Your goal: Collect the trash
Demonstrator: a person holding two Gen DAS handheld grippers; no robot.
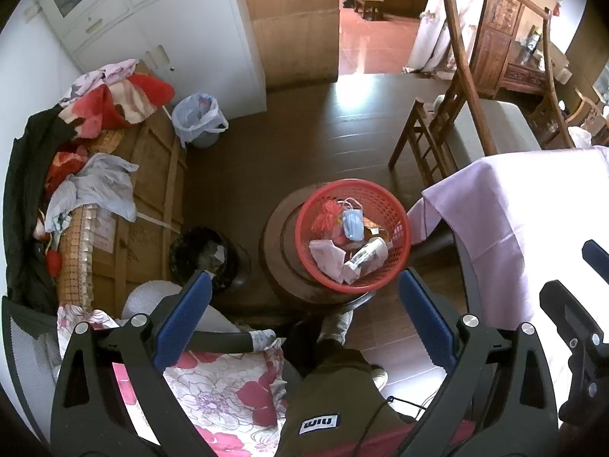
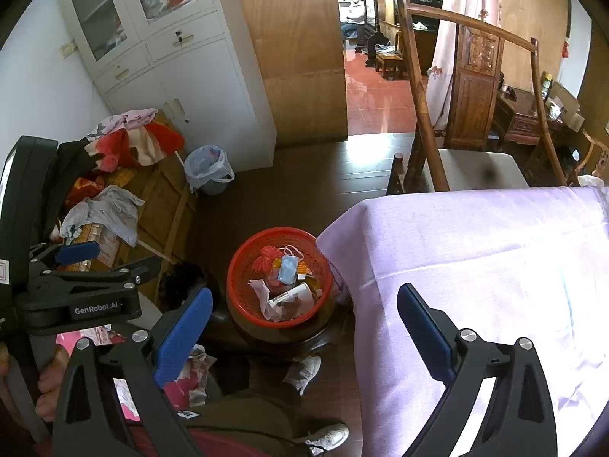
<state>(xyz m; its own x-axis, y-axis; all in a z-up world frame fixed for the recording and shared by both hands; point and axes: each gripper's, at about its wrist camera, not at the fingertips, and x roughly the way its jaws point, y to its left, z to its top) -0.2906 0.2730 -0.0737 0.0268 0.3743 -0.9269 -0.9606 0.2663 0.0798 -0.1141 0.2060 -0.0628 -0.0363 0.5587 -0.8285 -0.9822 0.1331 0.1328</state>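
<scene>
We hold the left hand-held gripper (image 1: 304, 304) with its blue fingers (image 1: 184, 316) spread wide, nothing between them. Our right hand-held gripper (image 2: 304, 323) is likewise spread and empty, pointing forward and down. Our bare hand (image 2: 49, 384) grips the left device's handle; our leg and shoe sit below.

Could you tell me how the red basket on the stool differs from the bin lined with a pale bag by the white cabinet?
The red basket is an open-mesh bowl set on a round wooden stool; the lined bin is grey, wrapped in a pale plastic bag, and stands on the floor. The basket's trash is plain to see: a blue face mask and crumpled paper. The bin's contents barely show. Both are open-topped and upright.
</scene>
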